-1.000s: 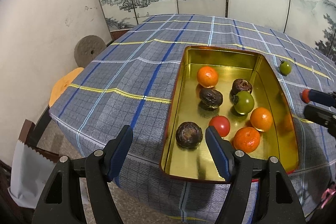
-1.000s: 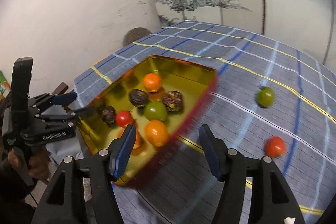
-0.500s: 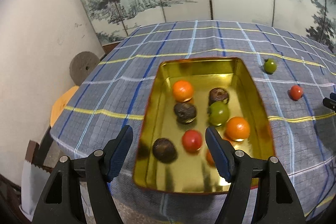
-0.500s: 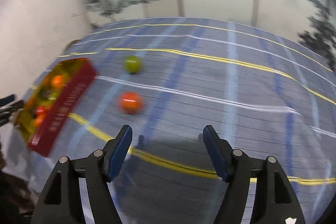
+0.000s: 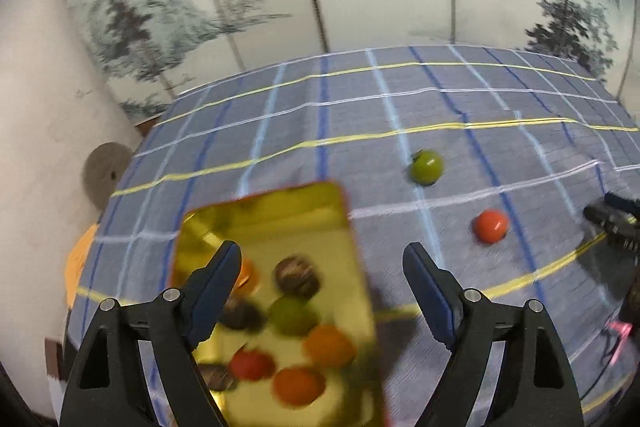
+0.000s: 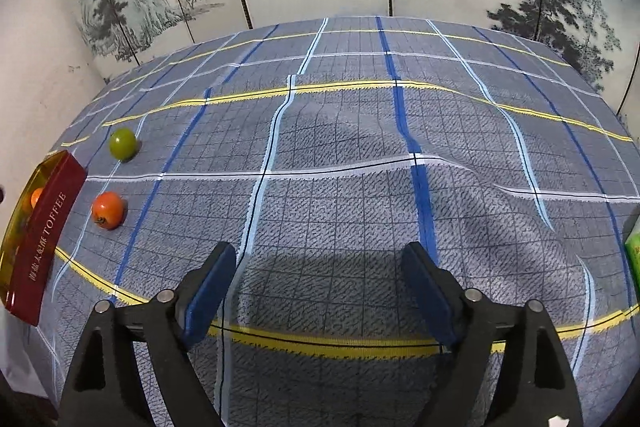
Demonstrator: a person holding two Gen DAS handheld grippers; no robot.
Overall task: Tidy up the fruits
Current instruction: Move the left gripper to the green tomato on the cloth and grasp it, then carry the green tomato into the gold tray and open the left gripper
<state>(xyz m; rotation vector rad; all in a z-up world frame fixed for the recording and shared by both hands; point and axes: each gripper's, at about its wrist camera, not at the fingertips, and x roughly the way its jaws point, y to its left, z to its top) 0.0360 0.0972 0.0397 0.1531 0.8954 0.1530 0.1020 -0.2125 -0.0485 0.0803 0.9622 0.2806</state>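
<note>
Both tools, left (image 5: 322, 291) and right (image 6: 316, 291), have swung from the tin (image 5: 280, 223) toward the desk's middle, jaws opening empty; green fruit (image 6: 123, 143) and red fruit (image 6: 107, 209) remain outside.

Left claw (image 5: 322, 285): black plastic frame, two angled arms ending in dark blue ribbed pads (image 5: 218, 289), a silver rivet pair on each arm. Right claw (image 6: 316, 285): same build, blue pads (image 6: 210, 285), silver rivets, small white mark low on right arm.
</note>
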